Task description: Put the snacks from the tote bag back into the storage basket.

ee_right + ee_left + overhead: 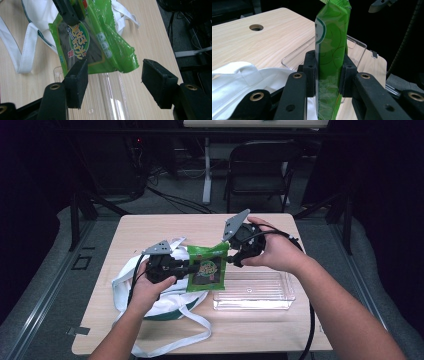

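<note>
White cloth bag (150, 297) with long straps is seen lying nearest the person's edge of the wooden table (260, 330), left of centre, a strap looped toward the front edge. Clear plastic tray (255, 292) is set just right of the bag, flat on the table. Left hand (147, 290) is held over the bag, and the left gripper (192, 268) is clamped on the green snack packet (207, 268): in the left gripper view the packet (330, 57) is seen edge-on, pinched between both black pads (310, 72), standing upright with its top above the jaws. The packet is held lifted off the table, above the bag's right edge and the tray's left end; its printed front with a dark panel and a round logo is shown in the right gripper view (85, 42). Right hand (277, 252) is placed just beyond the tray, with the right gripper (230, 260) pointed at the packet's right edge. Its jaws are spread wide apart in the right gripper view (113, 80), nothing between them, the packet's lower corner seen just beyond the pads, contact not clear. A folding chair (260, 167) is seen beyond the table's far edge, with cables on the dark floor.
</note>
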`<state>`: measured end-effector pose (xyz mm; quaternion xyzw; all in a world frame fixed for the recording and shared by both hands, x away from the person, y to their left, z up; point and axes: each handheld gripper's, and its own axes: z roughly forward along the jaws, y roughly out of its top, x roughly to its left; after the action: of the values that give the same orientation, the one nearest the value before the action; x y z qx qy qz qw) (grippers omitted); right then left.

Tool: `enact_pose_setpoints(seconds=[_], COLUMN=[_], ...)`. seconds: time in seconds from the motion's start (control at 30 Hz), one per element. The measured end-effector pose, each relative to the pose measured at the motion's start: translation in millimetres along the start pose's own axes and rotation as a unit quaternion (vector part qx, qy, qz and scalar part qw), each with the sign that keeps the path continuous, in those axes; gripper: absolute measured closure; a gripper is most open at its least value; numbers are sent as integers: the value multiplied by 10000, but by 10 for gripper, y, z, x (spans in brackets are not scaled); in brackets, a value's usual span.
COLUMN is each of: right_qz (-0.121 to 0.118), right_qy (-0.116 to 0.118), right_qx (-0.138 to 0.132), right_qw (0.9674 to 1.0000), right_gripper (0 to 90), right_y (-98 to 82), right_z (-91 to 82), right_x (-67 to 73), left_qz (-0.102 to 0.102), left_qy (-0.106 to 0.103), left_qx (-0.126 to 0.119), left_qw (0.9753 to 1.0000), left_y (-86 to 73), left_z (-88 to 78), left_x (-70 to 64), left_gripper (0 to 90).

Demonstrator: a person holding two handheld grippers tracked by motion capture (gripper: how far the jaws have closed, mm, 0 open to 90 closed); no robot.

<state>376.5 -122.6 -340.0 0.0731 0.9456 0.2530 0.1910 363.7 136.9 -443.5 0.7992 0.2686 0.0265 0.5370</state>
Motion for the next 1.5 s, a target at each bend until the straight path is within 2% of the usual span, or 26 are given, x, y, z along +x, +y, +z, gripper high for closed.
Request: enact_pose_setpoints(seconds=[0.37, 0.53, 0.9, 1.2, 1.5], right_qz=[-269, -376, -555, -635, -706], right_qy=[84, 175, 415, 538, 671], right_qx=[74, 50, 288, 436, 617], right_qw=[9996, 9991, 9972, 9956, 9933], right_gripper=[374, 371, 386, 436, 555], right_y=[126, 223, 305, 320, 326], right_z=[48, 125, 269, 343, 371], right_x=[29, 69, 116, 146, 158], left_qz=[72, 117, 166, 256, 309], left_qy=[7, -19, -63, -107, -113], left_qx=[34, 46, 4, 38, 86], left_qw=[10000, 9999, 9998, 9996, 9994], left_y=[5, 6, 12, 6, 2], left_z=[24, 23, 34, 76, 87], left_x=[-37, -54, -90, -127, -132], left_gripper=[729, 729, 729, 729, 729])
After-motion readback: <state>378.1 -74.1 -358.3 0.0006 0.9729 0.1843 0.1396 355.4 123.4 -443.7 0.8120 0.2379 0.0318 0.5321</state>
